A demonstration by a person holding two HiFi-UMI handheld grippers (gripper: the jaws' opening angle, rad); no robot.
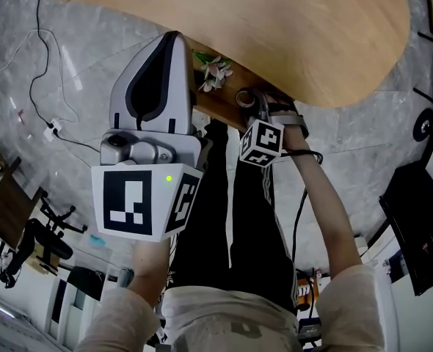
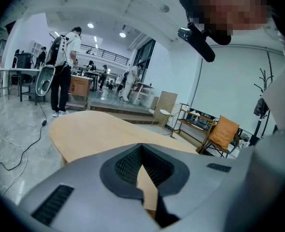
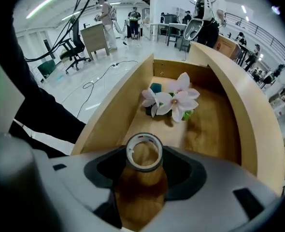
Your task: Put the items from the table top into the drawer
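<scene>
Head view: your right tongs point(image 1: 256, 108) are clamped on the tape point(image 1: 244, 97), low over the open drawer point(image 1: 218, 107). The flower point(image 1: 215, 73) sits at the tape's 10 o'clock. The table point(image 1: 275, 28) edge overhangs at 12; a careless lift could clip it.

Left gripper view: your left tongs point(image 2: 142, 149) are together and empty, over bare table with plenty of room.

Right gripper view: the flower lies at 12, beyond the tape. Release too far forward and the tape likely lands on the petals. Drawer walls at 9 and 3 are close; the floor nearest you is free.
</scene>
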